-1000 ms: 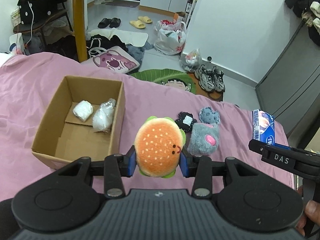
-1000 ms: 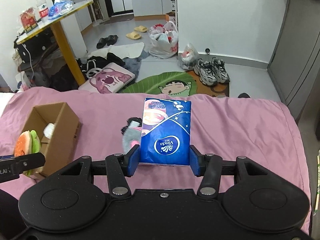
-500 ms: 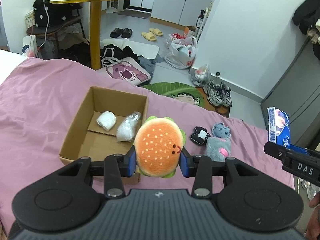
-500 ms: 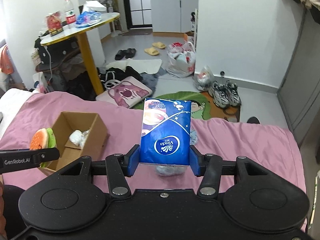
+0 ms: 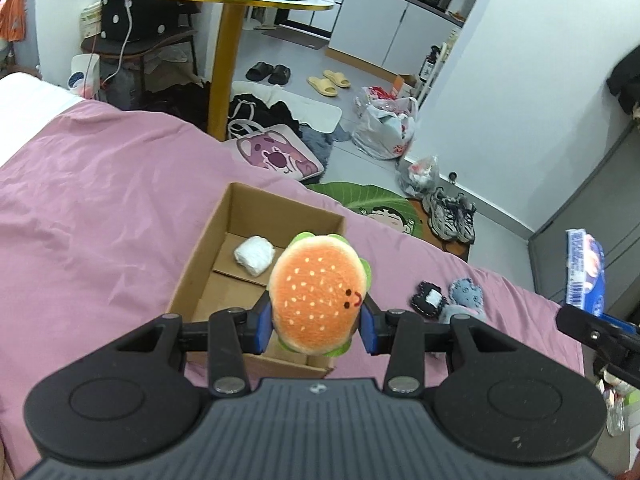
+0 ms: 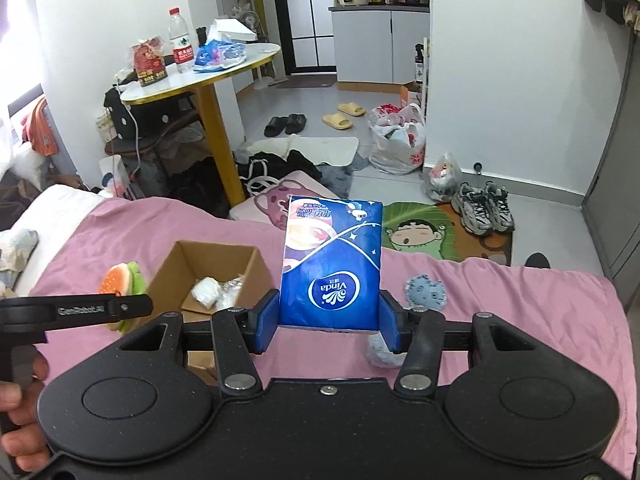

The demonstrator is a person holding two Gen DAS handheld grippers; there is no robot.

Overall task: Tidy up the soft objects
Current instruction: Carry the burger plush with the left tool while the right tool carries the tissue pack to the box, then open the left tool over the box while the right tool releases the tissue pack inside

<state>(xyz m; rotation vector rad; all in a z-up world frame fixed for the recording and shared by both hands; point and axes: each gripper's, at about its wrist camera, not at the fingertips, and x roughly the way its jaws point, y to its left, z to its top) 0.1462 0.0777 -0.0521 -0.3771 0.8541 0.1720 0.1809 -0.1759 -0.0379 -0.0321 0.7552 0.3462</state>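
My left gripper (image 5: pixel 317 326) is shut on an orange burger plush (image 5: pixel 318 290), held up above the near right corner of an open cardboard box (image 5: pixel 192 268) on the pink bed. Inside the box lies a white wrapped bundle (image 5: pixel 254 255). My right gripper (image 6: pixel 329 324) is shut on a blue Vinda tissue pack (image 6: pixel 331 266), upright and raised over the bed to the right of the box (image 6: pixel 176 264). The tissue pack (image 5: pixel 585 270) also shows at the right edge of the left wrist view, and the burger plush (image 6: pixel 119 280) at the left of the right wrist view.
Small plush pieces lie on the pink sheet (image 5: pixel 100 208): a black patch (image 5: pixel 429 298), a blue-grey round one (image 5: pixel 466 290), seen too as the blue-grey plush (image 6: pixel 425 290). Beyond the bed are a yellow-legged table (image 6: pixel 208 68), slippers, bags and shoes (image 6: pixel 482 206). A hand (image 6: pixel 18 412) holds the left handle.
Both grippers have risen and pulled back, so the bed and box look smaller and lower. The burger now hangs over the box's near right corner. Both grips unchanged.
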